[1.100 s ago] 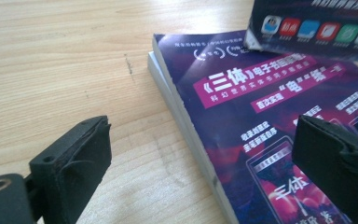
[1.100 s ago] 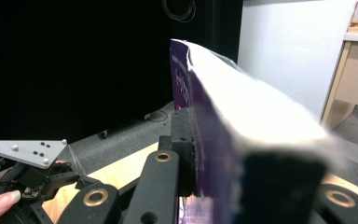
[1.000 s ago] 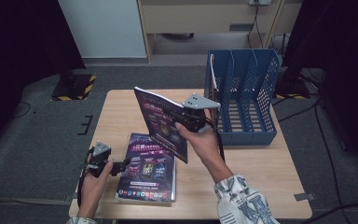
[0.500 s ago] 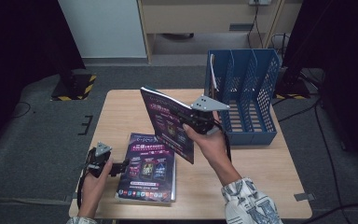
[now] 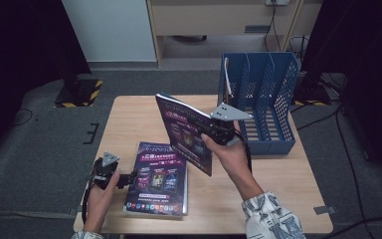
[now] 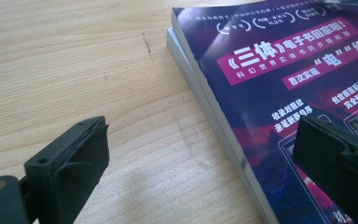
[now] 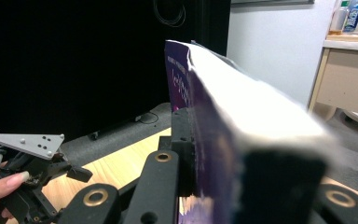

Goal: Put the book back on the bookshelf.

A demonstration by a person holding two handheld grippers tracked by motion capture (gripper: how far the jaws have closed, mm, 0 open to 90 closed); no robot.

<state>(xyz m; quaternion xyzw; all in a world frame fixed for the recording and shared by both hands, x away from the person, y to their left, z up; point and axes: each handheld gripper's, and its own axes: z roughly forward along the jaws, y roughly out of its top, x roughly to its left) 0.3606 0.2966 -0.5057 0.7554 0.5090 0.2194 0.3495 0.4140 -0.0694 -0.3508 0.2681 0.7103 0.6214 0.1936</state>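
While gripped: right tongs (image 5: pixel 210 130) clamp glossy purple booklet (image 5: pixel 184 130).
Left tongs (image 5: pixel 132 177): open, empty, beside booklet stack (image 6: pixel 279 93) titled «三体».

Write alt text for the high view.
The right gripper holds a purple paperback book tilted above a light wooden table, beside a blue mesh file rack. The left gripper rests open at a matching book lying flat.

A stack of books (image 5: pixel 156 181) is lying on the tabletop (image 5: pixel 129 119), near its front left part. A file rack (image 5: pixel 266 107) is standing at the back right. Between them, one book (image 5: pixel 184 132) is being held tilted above the tabletop, left of the rack.
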